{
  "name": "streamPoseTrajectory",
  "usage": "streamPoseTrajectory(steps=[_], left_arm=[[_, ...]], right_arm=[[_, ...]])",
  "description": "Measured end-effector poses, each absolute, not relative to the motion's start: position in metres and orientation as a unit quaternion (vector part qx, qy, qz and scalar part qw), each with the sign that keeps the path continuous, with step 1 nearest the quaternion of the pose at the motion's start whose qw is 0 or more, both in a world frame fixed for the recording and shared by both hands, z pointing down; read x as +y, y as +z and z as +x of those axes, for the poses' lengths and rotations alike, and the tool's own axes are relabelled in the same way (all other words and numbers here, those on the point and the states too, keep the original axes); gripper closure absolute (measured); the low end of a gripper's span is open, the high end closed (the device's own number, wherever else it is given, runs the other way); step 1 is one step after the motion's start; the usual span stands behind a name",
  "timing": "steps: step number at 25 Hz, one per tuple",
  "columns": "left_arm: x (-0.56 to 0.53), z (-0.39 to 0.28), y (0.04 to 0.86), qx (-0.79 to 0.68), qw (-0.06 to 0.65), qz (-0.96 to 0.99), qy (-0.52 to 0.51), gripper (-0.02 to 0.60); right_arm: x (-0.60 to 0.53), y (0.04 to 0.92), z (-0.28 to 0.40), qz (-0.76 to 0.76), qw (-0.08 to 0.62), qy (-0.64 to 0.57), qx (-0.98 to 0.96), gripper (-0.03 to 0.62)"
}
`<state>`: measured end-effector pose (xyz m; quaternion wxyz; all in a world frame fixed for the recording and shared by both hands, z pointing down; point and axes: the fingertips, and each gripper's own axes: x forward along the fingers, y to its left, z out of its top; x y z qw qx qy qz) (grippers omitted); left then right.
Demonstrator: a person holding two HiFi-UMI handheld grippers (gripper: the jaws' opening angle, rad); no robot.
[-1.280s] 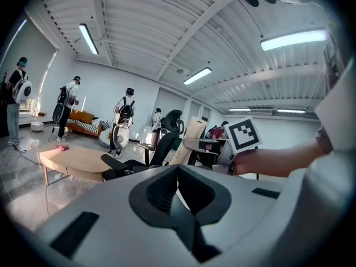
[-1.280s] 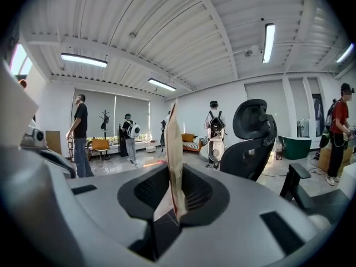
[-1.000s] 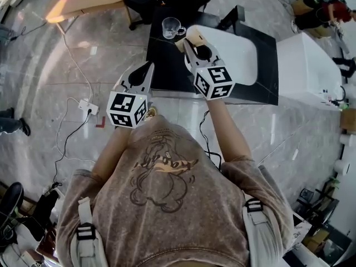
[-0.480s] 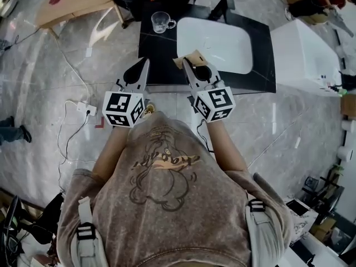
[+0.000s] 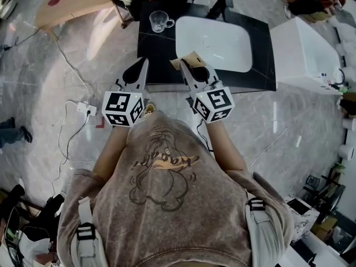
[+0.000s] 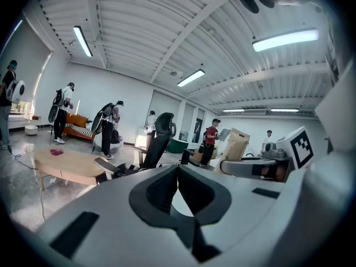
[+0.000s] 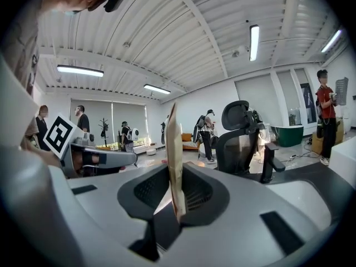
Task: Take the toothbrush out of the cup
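**Right hand-held gripper clamps a flat tan piece**

The right hand-held gripper [image 7: 171, 176] is closed on a flat tan piece [image 7: 174, 149] that stands upright between its jaws. The left hand-held gripper [image 6: 178, 168] is closed and empty. Both hang at the near edge of the black bench [image 5: 153, 54]. The glass cup [image 5: 160, 21] stands at the far side, beside the white basin [image 5: 214, 43].

On the black rectangular worktop [image 5: 154, 54]: at its 11 o'clock corner, a clear glass handled cup [image 5: 159, 20]; near it, toward 3 o'clock, a white oval basin [image 5: 214, 38].
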<state>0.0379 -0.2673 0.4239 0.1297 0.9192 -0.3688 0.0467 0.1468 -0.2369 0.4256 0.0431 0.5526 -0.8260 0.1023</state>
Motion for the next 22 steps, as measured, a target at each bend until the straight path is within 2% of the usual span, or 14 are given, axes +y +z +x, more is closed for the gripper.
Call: streamPoseTrajectory(steps=[22], left_arm=[[-0.2665,0.0293,0.4331,-0.371,0.142,0.916,0.057,0.565]], right_arm=[[-0.2411,0.4301,0.1402,0.547,0.042,0.114,-0.828,0.516]])
